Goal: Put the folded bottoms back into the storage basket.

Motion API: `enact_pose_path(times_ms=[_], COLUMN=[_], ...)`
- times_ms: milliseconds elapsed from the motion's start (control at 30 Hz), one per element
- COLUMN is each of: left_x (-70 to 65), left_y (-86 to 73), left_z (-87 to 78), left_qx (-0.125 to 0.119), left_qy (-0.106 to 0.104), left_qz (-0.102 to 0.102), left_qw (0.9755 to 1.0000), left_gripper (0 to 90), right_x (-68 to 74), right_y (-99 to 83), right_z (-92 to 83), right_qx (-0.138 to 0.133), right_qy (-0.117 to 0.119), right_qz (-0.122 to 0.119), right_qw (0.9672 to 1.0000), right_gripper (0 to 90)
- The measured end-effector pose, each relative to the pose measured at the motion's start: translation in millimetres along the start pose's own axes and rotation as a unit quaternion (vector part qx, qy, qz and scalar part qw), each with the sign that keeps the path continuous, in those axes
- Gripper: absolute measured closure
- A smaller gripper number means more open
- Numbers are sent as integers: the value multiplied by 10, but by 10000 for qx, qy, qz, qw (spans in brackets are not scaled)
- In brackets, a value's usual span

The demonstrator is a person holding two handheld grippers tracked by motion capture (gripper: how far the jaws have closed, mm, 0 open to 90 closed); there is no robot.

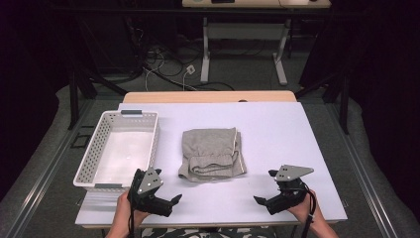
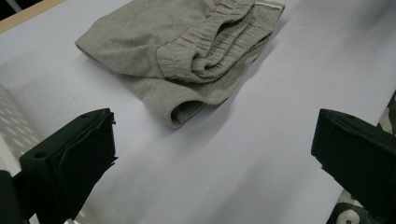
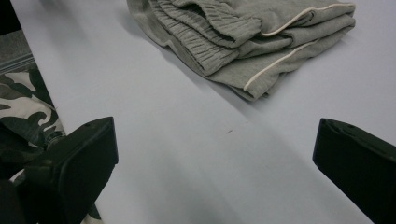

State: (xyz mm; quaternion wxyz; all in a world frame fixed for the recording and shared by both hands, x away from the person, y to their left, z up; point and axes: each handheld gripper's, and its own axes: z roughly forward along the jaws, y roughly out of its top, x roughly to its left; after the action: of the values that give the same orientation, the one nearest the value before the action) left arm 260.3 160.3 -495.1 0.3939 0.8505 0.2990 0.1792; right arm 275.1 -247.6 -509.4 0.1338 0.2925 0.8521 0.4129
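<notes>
At the near edge, the left gripper (image 1: 171, 202) and the right gripper (image 1: 261, 200) are hovering low over the matte white table (image 1: 277, 129), both with jaws spread wide and grasping nothing. Just beyond, between them, folded grey shorts (image 1: 212, 152) of soft ribbed knit are lying flat. Left of those, a perforated white plastic basket (image 1: 94, 153) is sitting, rectangular.

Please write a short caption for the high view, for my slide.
Folded grey shorts beside an empty white basket; left tongs and right tongs open near the table edge.
</notes>
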Motion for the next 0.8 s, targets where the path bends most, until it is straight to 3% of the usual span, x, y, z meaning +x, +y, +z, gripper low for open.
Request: enact_pose_path(times_ms=[633, 800], left_x=[20, 40], left_y=[267, 302], left_z=[333, 408], left_qx=[123, 161], left_qy=[-121, -125], left_qz=[-48, -161], left_qw=[9998, 9997], left_gripper=[0, 0], right_x=[-136, -178], right_y=[180, 223], right_z=[210, 274], right_qx=[140, 176], right_qy=[58, 74], right_qz=[139, 219], right_qw=[9998, 9996], right_gripper=[0, 0])
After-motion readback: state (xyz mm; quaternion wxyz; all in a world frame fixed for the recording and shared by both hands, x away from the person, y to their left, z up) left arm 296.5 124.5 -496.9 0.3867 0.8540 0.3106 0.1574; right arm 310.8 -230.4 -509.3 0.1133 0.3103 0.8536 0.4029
